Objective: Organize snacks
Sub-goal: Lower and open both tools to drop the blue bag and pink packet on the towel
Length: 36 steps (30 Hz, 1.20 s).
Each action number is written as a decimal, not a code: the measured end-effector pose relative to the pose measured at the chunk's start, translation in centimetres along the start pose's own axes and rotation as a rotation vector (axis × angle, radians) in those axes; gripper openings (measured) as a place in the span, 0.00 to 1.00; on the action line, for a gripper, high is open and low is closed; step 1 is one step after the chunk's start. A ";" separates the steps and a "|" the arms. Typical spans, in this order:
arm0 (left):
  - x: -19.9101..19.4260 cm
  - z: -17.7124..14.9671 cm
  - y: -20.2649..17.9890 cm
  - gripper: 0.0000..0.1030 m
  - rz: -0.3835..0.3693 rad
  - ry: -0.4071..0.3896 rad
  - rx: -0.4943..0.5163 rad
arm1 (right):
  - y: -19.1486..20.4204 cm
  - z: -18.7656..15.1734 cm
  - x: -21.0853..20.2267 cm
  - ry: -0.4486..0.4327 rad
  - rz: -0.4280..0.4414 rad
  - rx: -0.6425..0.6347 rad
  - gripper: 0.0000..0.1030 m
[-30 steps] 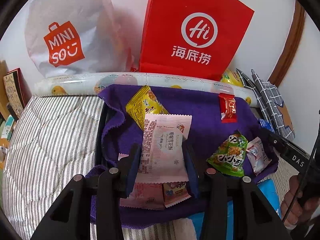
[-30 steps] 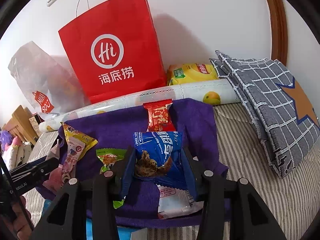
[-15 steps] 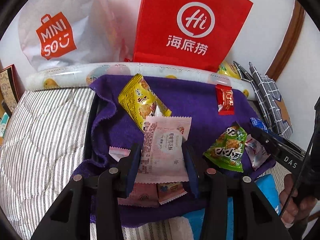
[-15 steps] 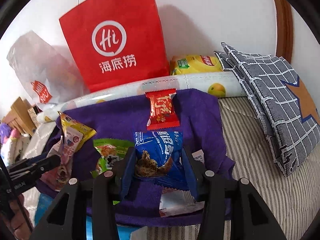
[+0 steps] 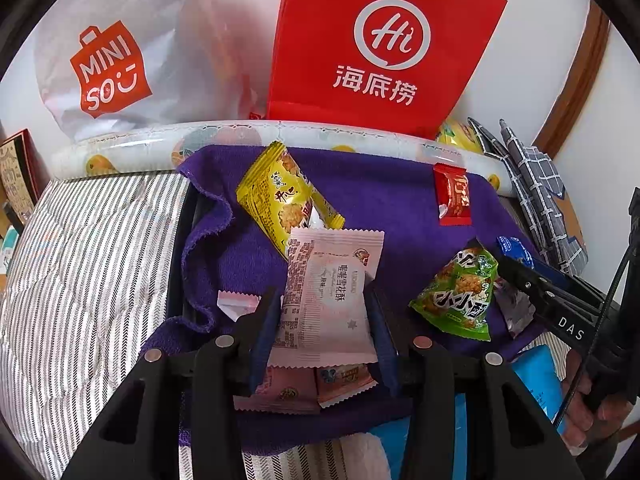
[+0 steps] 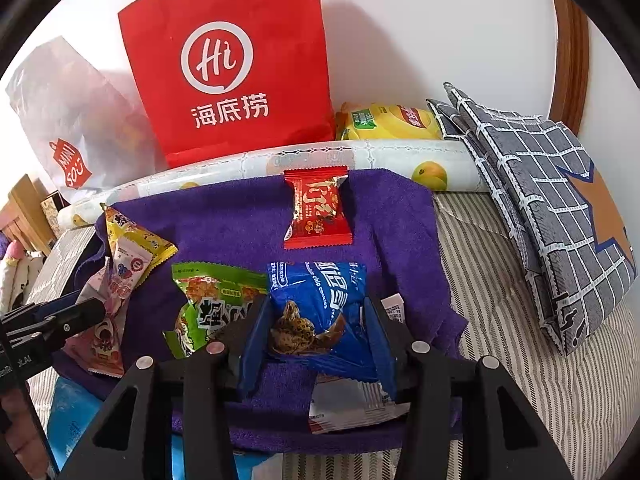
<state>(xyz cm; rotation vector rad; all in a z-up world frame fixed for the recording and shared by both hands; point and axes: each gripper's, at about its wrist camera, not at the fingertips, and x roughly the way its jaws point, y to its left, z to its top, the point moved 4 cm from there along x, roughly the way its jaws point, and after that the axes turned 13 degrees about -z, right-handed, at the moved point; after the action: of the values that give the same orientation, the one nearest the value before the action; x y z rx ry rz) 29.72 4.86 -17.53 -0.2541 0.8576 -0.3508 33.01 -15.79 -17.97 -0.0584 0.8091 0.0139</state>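
My left gripper (image 5: pixel 322 300) is shut on a pale pink snack packet (image 5: pixel 328 292), held above the purple towel (image 5: pixel 380 200). More pink packets (image 5: pixel 296 388) lie under it. A yellow packet (image 5: pixel 280 196), a small red packet (image 5: pixel 452 200) and a green packet (image 5: pixel 460 300) lie on the towel. My right gripper (image 6: pixel 316 312) is shut on a blue cookie packet (image 6: pixel 320 292), with a white packet (image 6: pixel 352 404) beneath it. The red packet (image 6: pixel 318 212) is just beyond it and the green packet (image 6: pixel 212 300) is to its left. The left gripper (image 6: pixel 80 312) shows at the left edge.
A red paper bag (image 6: pixel 228 60) and a white plastic bag (image 5: pixel 120 52) stand against the wall behind a rolled fruit-print sheet (image 6: pixel 400 156). A yellow chips bag (image 6: pixel 392 122) and grey checked cushions (image 6: pixel 560 208) lie at the right. Striped bedding (image 5: pixel 80 280) surrounds the towel.
The right gripper has tipped down a little, so the red bag sits higher in its view. Both grippers keep their packets. The left one has hardly moved.
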 end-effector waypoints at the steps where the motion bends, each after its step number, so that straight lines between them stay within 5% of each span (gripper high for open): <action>1: 0.0 0.0 0.0 0.43 -0.001 0.000 0.000 | 0.0 0.0 0.1 0.004 -0.002 0.001 0.45; 18: -0.6 0.1 0.7 0.44 -0.015 -0.003 -0.041 | -0.4 -0.1 -0.2 -0.026 -0.001 0.029 0.53; 36: -3.6 1.2 -0.7 0.66 -0.043 -0.142 -0.018 | -1.0 0.6 -2.9 -0.131 0.062 0.072 0.60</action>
<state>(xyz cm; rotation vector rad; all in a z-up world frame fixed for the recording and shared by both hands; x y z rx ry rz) 28.32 5.74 -14.00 -0.3109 0.7167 -0.3607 31.49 -16.71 -15.41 0.0354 0.6791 0.0467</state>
